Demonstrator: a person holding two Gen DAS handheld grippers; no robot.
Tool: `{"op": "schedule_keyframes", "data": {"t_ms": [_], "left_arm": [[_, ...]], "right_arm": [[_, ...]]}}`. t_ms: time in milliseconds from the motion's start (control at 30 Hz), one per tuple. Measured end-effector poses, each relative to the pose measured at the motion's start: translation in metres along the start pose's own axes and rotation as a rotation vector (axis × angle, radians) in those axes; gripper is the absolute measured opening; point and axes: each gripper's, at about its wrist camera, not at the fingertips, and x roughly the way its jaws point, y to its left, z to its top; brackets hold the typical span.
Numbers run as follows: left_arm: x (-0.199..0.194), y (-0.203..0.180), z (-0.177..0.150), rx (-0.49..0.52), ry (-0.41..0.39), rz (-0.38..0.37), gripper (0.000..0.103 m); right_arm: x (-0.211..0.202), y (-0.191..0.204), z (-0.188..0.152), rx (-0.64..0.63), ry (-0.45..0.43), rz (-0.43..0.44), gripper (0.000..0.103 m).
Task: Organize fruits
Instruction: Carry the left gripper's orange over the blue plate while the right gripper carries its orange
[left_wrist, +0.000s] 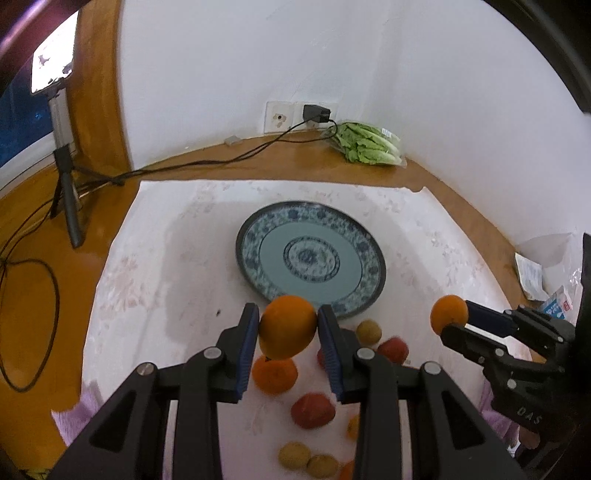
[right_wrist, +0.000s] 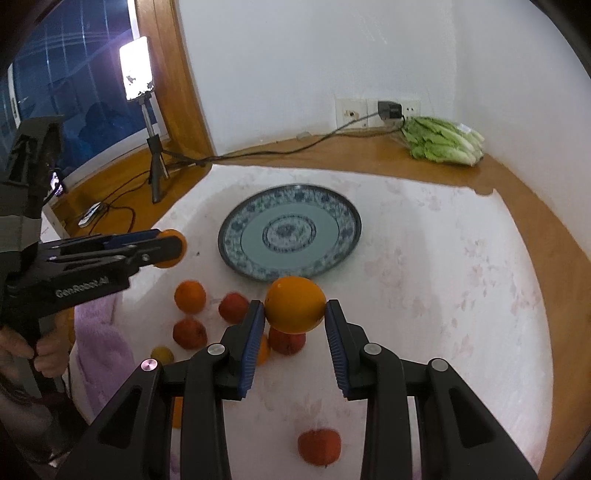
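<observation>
My left gripper (left_wrist: 288, 321) is shut on an orange (left_wrist: 287, 327), held above the white cloth just short of the blue-patterned plate (left_wrist: 311, 258). My right gripper (right_wrist: 295, 312) is shut on a second orange (right_wrist: 294, 304), also lifted in front of the plate (right_wrist: 290, 230). Each gripper shows in the other's view: the right one (left_wrist: 452, 317) with its orange (left_wrist: 447, 313), the left one (right_wrist: 168, 247) with its orange (right_wrist: 170, 249). Loose fruit lies on the cloth below: an orange (left_wrist: 275, 374), red fruits (left_wrist: 313, 410) (right_wrist: 319, 445), and small yellowish ones (left_wrist: 294, 455).
A bag of lettuce (left_wrist: 367, 144) lies in the back corner by a wall socket with a charger (left_wrist: 316, 112) and its cable. A lit phone on a tripod (right_wrist: 137, 74) stands at the left. A lilac towel (right_wrist: 101, 339) and a person's hand (right_wrist: 37, 354) are near the cloth's left edge.
</observation>
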Motion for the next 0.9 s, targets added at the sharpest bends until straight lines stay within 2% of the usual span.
{"op": "schedule_keyframes", "data": {"t_ms": [100,367,533,900], "left_arm": [[0.008,-0.004,0.010,0.003,-0.008,-0.004,0.034],[0.048,0.000,0.025,-0.035,0.042,0.009,0.034],[0.073,0.001,0.027,-0.053,0.082,0.006,0.034],[0.095,-0.004,0.023,-0.040,0.117,0.012,0.034]], "right_arm": [[0.005,0.001,0.012,-0.008,-0.010,-0.001,0.035],[0.034,-0.009,0.028,0.010,0.000,0.018,0.035],[0.061,-0.016,0.032,0.037,0.037,0.022,0.035],[0.091,-0.021,0.030,0.055,0.074,0.006,0.035]]}}
